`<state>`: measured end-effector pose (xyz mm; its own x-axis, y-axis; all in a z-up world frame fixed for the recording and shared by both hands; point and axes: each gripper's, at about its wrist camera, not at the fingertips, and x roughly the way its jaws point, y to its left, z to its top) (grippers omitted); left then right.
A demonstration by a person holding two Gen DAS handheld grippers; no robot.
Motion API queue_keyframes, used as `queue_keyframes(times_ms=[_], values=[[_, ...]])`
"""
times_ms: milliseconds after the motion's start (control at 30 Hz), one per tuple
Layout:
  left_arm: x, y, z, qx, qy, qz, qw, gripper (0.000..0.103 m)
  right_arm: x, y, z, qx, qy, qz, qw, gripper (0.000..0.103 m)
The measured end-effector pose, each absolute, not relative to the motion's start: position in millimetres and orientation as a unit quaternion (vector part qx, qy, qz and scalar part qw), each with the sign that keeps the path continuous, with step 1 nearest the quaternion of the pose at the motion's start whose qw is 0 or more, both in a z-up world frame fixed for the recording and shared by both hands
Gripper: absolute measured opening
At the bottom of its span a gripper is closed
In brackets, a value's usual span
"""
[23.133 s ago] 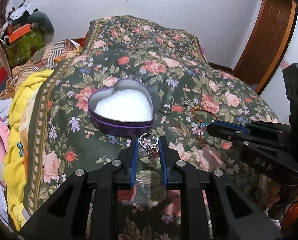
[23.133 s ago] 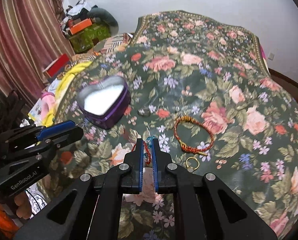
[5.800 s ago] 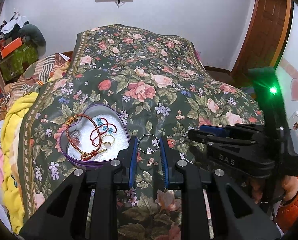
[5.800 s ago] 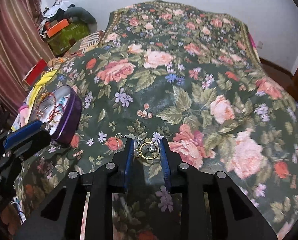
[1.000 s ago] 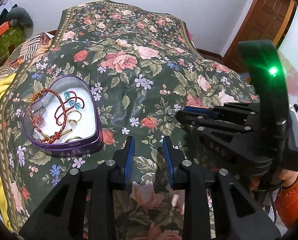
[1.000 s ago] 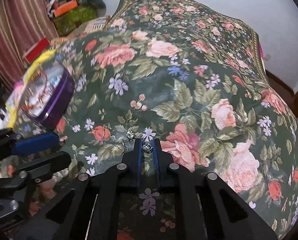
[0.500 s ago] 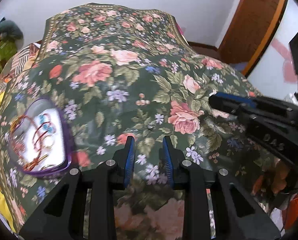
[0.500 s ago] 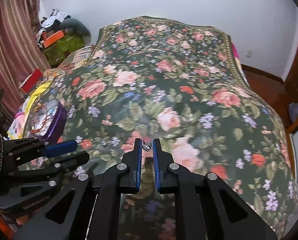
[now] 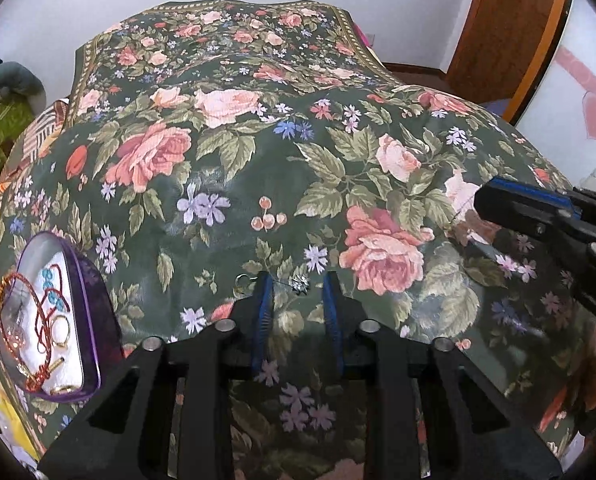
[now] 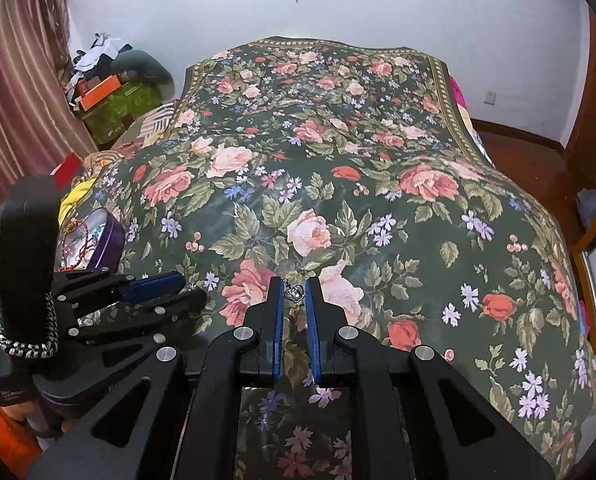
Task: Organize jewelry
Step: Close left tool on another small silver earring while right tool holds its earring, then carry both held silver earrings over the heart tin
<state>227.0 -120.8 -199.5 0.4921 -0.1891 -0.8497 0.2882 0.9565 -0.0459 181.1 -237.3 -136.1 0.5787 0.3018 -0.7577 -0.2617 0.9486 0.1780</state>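
Task nearly complete: the heart tin (image 9: pixel 92 308) at the left edge of the bedspread (image 9: pixel 234 184) already holds red cord bracelets (image 9: pixel 38 312) and rings (image 9: pixel 60 330), and two small pieces remain outside it. One, a silver charm (image 10: pixel 294 293), is pinched between the tips of the right gripper (image 10: pixel 294 294), held above the bed and well apart from the tin. The other, a small earring (image 9: pixel 299 282), lies on the bedspread between the spread tips of the left gripper (image 9: pixel 298 284), not yet grasped.

Heart-shaped purple tin (image 9: pixel 92 300), open, on the bed, holding red bracelets (image 9: pixel 38 312); silver pendant (image 10: pixel 294 293) pinched aloft.
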Motion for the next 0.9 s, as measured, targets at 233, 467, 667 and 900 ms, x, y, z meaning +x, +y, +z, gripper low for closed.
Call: queue_keyframes(times_ms=[233, 467, 667, 900], values=[[227, -120, -199, 0.051, 0.478, -0.132, 0.867, 0.009, 178, -241, -133, 0.027, 0.428, 0.158, 0.889, 0.010], [213, -111, -181, 0.038, 0.460, -0.133, 0.877, 0.009, 172, -239, -122, 0.024, 0.418, 0.160, 0.894, 0.010], [195, -93, -153, 0.020, 0.433, -0.130, 0.892, 0.008, 165, -227, -105, 0.018, 0.403, 0.170, 0.899, 0.010], [174, -63, -107, 0.001, 0.380, -0.117, 0.918, 0.008, 159, -196, -80, 0.009, 0.378, 0.195, 0.905, 0.010]])
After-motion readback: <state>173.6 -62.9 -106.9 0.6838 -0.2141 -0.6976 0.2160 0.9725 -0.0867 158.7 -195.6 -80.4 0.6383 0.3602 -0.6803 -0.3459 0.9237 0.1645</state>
